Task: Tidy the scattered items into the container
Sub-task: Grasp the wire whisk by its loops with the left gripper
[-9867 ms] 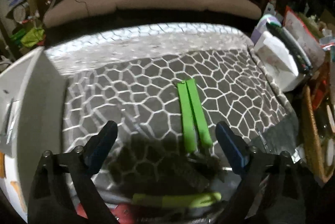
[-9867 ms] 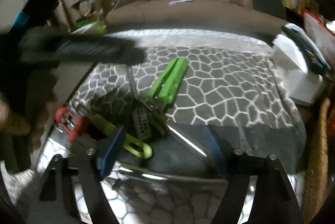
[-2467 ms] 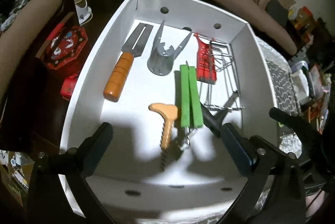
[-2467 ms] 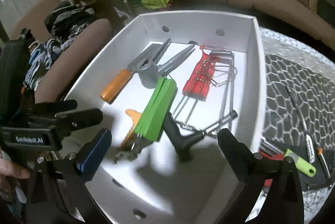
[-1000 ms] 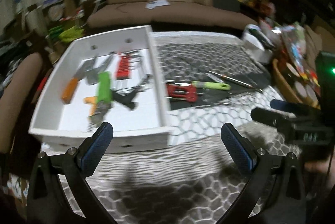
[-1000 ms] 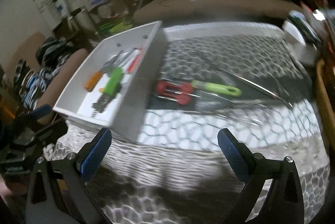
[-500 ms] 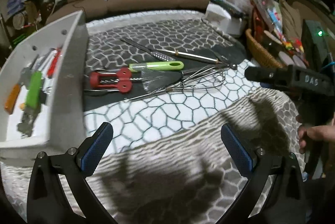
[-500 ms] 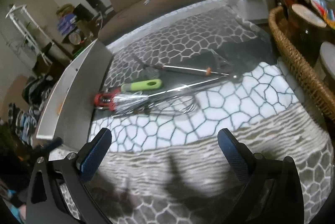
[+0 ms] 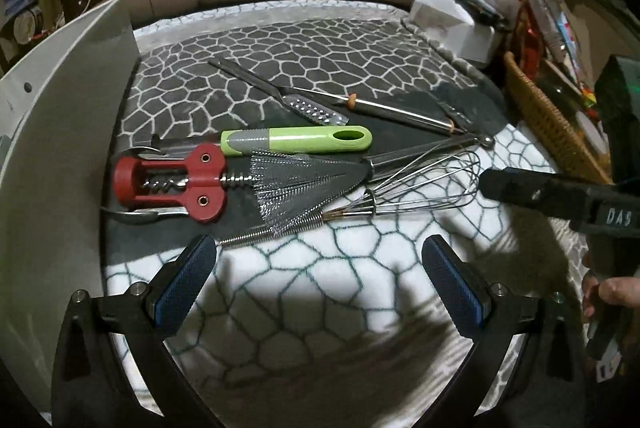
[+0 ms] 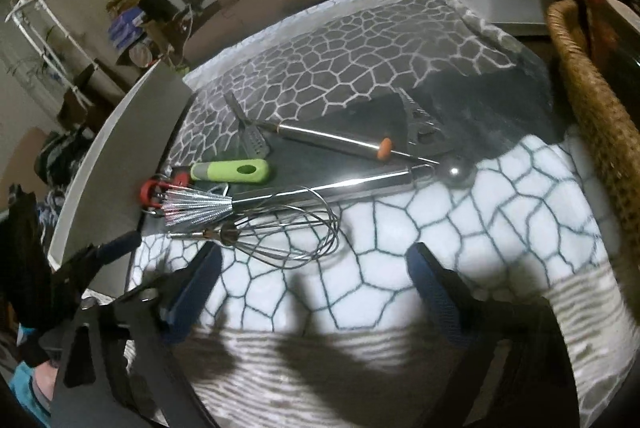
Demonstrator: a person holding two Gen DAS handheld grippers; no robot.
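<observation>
- Left gripper [image 9: 318, 278]: jaws spread wide, nothing between them, poised above the patterned cloth [image 9: 320, 308] just short of the utensils.
- Right gripper [image 10: 316, 288]: jaws likewise apart and empty, near the wire whisk [image 10: 280, 232].
- White container [image 9: 52, 155]: stands at the left, its side wall beside the pile.
- Scattered items on the cloth: red corkscrew [image 9: 168, 183] (nearest the container), green-handled tool [image 9: 296, 139], whisk, a fan-shaped wire whisk [image 9: 296, 183] and a perforated metal tool [image 9: 312, 109].
- Wicker basket [image 10: 592, 119]: at the right edge.
</observation>
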